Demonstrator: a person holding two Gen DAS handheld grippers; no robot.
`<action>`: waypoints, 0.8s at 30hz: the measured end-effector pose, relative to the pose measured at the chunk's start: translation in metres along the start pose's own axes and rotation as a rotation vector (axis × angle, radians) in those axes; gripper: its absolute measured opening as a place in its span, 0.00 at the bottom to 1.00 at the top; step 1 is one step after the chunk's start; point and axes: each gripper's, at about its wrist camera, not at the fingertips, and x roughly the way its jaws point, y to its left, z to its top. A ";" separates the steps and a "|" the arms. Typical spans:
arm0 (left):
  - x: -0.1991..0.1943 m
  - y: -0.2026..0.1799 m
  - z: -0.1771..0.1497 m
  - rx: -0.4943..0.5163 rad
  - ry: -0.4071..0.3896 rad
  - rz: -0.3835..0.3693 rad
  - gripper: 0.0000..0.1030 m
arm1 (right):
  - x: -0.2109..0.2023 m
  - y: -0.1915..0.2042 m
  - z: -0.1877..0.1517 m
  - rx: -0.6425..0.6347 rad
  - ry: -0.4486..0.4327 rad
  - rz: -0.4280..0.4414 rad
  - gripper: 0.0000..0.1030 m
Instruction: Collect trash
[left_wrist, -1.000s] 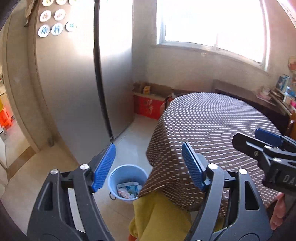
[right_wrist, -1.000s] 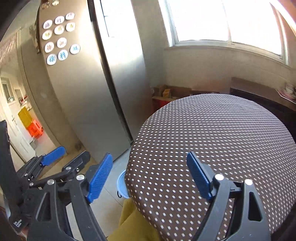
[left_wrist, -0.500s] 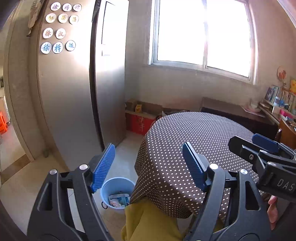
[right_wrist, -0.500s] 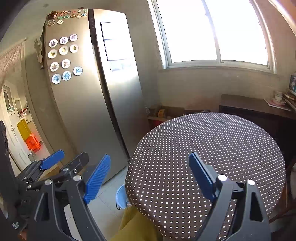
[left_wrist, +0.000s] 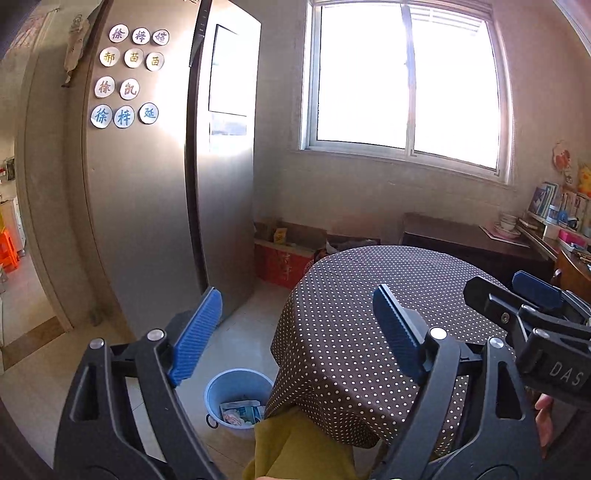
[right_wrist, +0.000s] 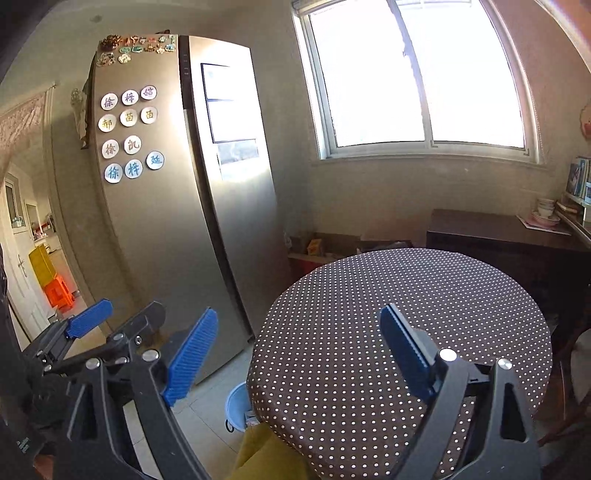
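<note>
A light blue trash bucket (left_wrist: 236, 395) stands on the floor beside the round table, with paper and wrapper trash (left_wrist: 240, 410) inside. In the right wrist view only the bucket's rim (right_wrist: 236, 406) shows past the table edge. My left gripper (left_wrist: 295, 332) is above and in front of the bucket, its blue-padded jaws opening wider with nothing between them. My right gripper (right_wrist: 299, 350) hovers over the table's near edge, jaws also opening, nothing held. Each gripper appears at the side of the other's view.
A round table with a brown polka-dot cloth (left_wrist: 388, 314) fills the right. A mustard yellow cloth (left_wrist: 295, 443) hangs below its near edge. A tall steel fridge (left_wrist: 155, 203) stands left, cardboard boxes (left_wrist: 284, 251) by the wall, a dark sideboard (left_wrist: 461, 240) under the window.
Both grippers rose and tilted upward, so more of the window and fridge shows and the bucket sits lower in view. Both pairs of jaws stand slightly wider.
</note>
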 end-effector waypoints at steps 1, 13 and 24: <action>-0.001 0.000 0.001 0.000 -0.003 0.001 0.81 | -0.001 0.000 0.001 -0.001 -0.003 -0.001 0.86; 0.000 0.010 0.007 0.009 -0.003 0.002 0.82 | 0.001 0.009 0.006 -0.003 -0.013 -0.007 0.87; 0.003 0.025 0.005 0.003 0.016 0.018 0.82 | 0.009 0.019 0.000 -0.007 0.013 0.005 0.87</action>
